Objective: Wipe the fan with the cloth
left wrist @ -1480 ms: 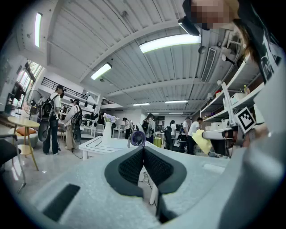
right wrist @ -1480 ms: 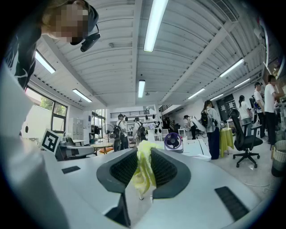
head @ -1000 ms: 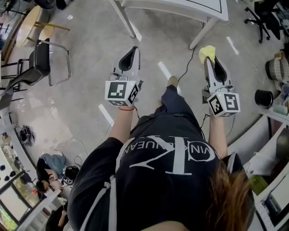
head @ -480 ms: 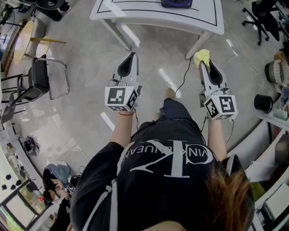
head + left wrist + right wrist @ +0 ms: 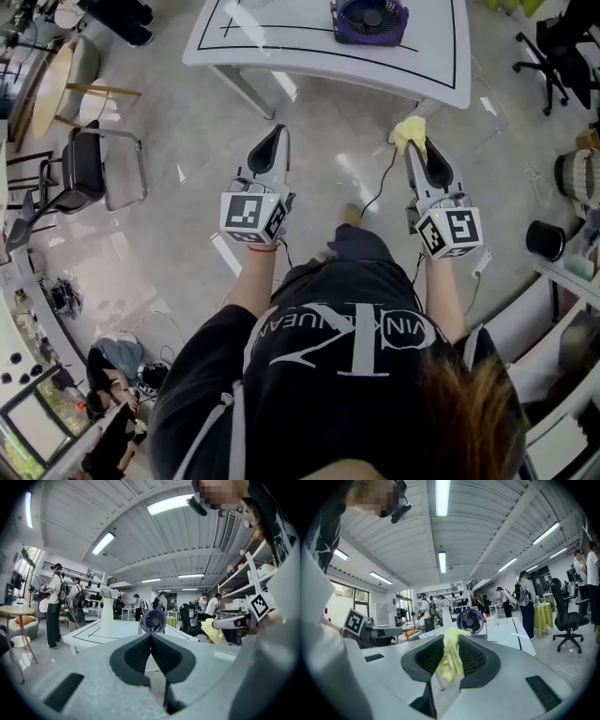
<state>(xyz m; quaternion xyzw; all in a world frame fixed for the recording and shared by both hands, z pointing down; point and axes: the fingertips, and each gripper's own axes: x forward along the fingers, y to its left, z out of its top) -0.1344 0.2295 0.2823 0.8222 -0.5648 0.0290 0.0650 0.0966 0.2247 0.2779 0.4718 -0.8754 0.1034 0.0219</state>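
While the purple fan (image 5: 370, 21) stands on the white table (image 5: 281, 52) ahead, well apart from both tools, the right gripper (image 5: 412, 146) pinches the yellow cloth (image 5: 409, 131) between its jaws; the left gripper (image 5: 277, 130) has its jaws pressed together, empty.

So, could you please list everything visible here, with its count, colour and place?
fan: one, purple, on the table
table: one, white with black lines, ahead of the person
vase: one, white, holding flowers, on the table
cloth: one, yellow, between the right gripper's jaws
chair: one, black, on the floor at the left
people: several, standing in the background
left gripper: one, grey, shut, empty
right gripper: one, grey, shut on the cloth
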